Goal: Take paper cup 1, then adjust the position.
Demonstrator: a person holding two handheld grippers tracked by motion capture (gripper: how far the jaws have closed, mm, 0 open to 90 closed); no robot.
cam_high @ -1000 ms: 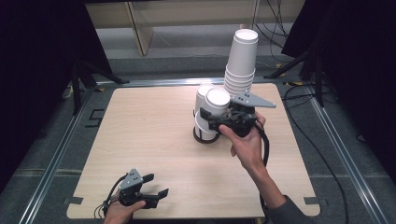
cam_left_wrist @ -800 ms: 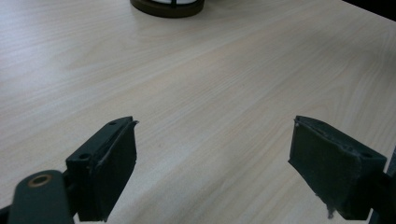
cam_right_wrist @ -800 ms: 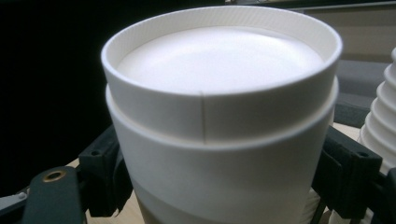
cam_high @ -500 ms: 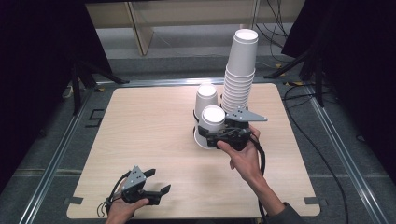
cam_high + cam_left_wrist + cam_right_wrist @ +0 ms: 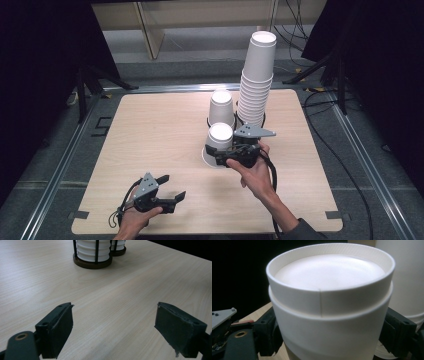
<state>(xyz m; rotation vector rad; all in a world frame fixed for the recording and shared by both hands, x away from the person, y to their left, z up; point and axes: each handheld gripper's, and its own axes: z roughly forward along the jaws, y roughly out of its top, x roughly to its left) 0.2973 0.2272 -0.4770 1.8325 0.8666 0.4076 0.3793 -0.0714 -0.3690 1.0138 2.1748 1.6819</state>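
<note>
At frame centre, the right gripper [image 5: 227, 156] is clamping its black fingers on a smooth, tapered, upturned paper cup [image 5: 219, 142], while the left gripper [image 5: 170, 187], lower left, is holding its fingers apart over the pale woodgrain counter [image 5: 150, 130].

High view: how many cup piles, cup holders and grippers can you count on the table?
White cup piles: 3
Black wire holders: 2
Grippers: 2
Total: 7
</note>
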